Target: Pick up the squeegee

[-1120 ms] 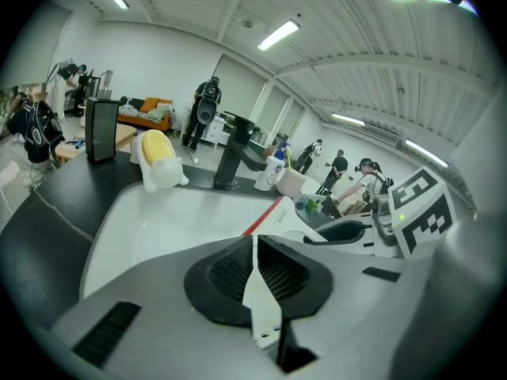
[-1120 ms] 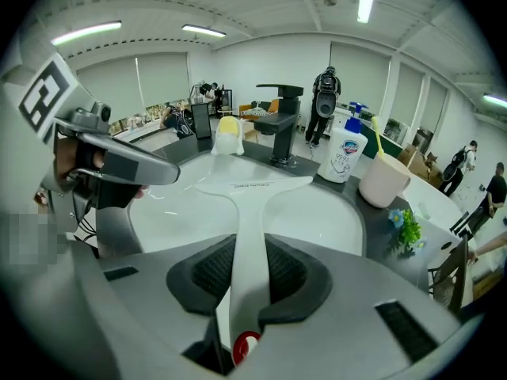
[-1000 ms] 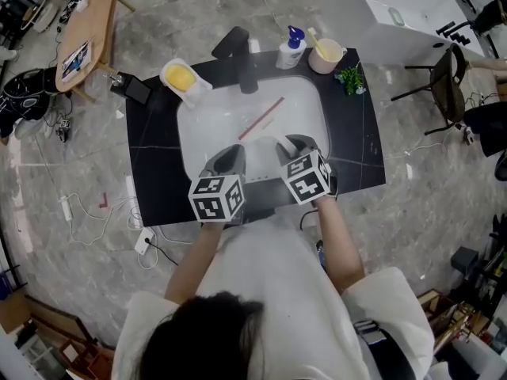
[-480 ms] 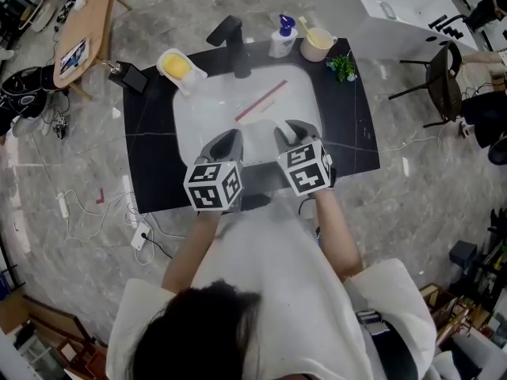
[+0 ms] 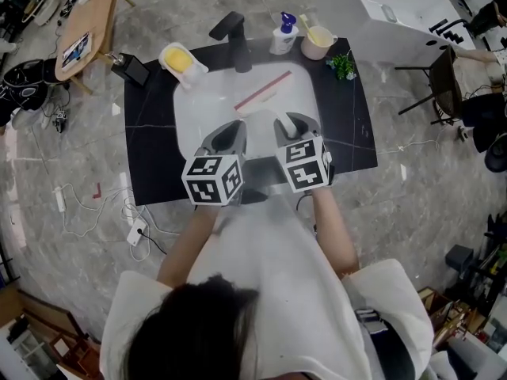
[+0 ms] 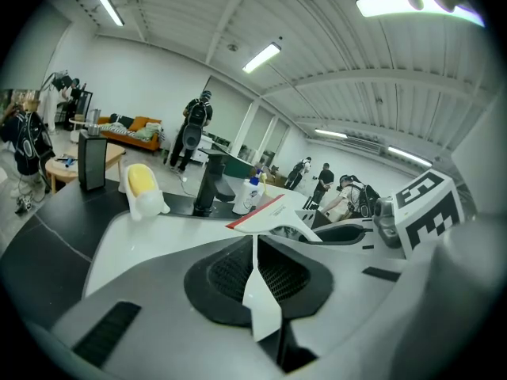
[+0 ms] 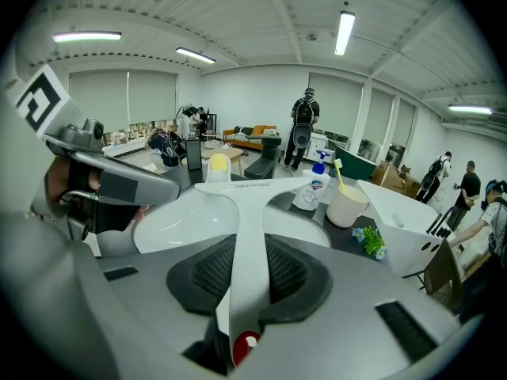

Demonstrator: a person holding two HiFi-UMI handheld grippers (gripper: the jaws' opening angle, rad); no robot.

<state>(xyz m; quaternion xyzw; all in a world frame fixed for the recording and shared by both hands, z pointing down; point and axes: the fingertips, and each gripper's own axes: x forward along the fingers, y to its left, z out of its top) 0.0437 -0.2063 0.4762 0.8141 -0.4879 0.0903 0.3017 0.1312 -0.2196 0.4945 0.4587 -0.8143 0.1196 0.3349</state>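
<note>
The squeegee (image 5: 263, 91) is white with a red-edged blade and hangs over the white sink (image 5: 196, 117), blade toward the faucet. My right gripper (image 5: 287, 125) is shut on its handle. In the right gripper view the handle (image 7: 238, 291) runs between the pads, its red-ringed end nearest the camera, up to the blade (image 7: 238, 187). My left gripper (image 5: 231, 131) hovers just left of it, jaws shut to a thin slit with nothing between them. The left gripper view shows the blade (image 6: 265, 210) ahead, with the right gripper (image 6: 348, 233) at its right.
At the back of the black counter (image 5: 150, 141) stand a black faucet (image 5: 235, 42), a soap bottle (image 5: 283, 36), a cup with a toothbrush (image 5: 318, 44), a yellow soap dish (image 5: 181, 60) and a small plant (image 5: 343, 66). People stand in the room behind.
Both grippers have risen together over the sink. The squeegee came up with the right one; its blade looks larger and nearer the faucet.
</note>
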